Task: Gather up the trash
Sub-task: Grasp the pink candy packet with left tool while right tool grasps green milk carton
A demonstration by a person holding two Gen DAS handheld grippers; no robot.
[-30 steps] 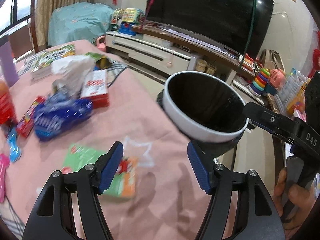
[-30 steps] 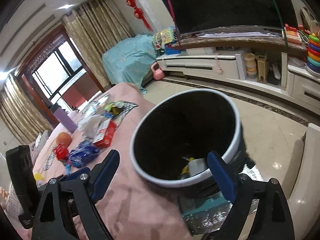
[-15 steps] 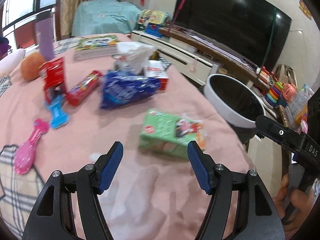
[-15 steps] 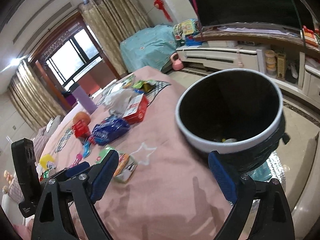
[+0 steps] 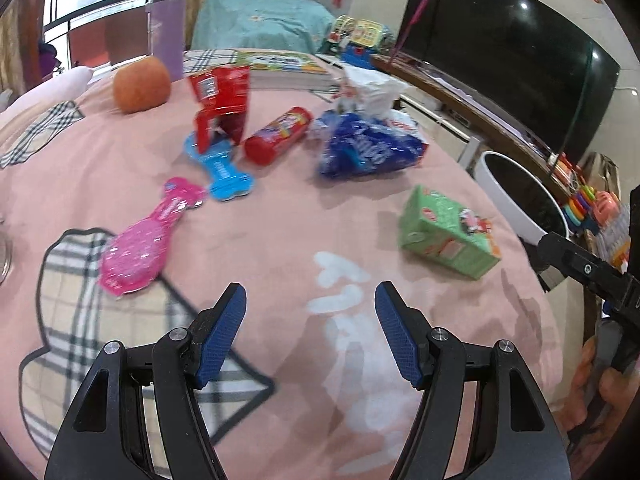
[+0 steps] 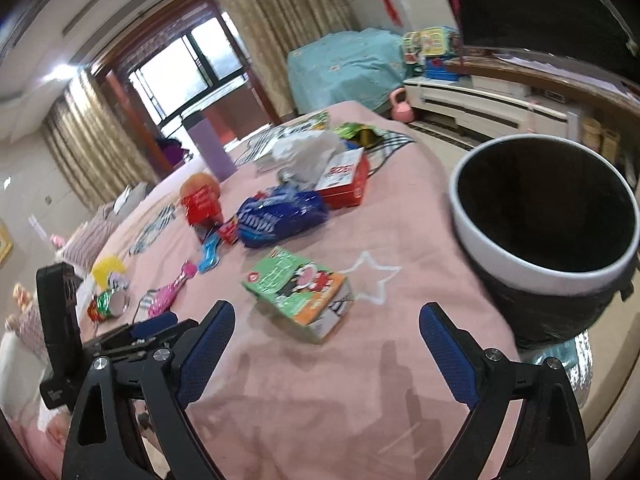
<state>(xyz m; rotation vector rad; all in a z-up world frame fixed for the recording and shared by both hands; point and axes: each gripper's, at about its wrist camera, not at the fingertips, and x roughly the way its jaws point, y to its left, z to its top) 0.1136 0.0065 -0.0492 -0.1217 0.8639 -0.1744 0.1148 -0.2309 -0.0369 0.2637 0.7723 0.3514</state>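
Lying ahead of both spread, empty tools [image 5: 311, 332] [image 6: 325, 342], green carton [image 6: 300, 292] beside bin [image 6: 544, 216].

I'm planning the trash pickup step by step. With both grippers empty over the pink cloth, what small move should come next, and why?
Probably ease the right gripper forward onto the green carton: it lies just ahead of its open jaws, apart from the other wrappers, closest to the bin. The left gripper is open too, with only bare cloth between its jaws.
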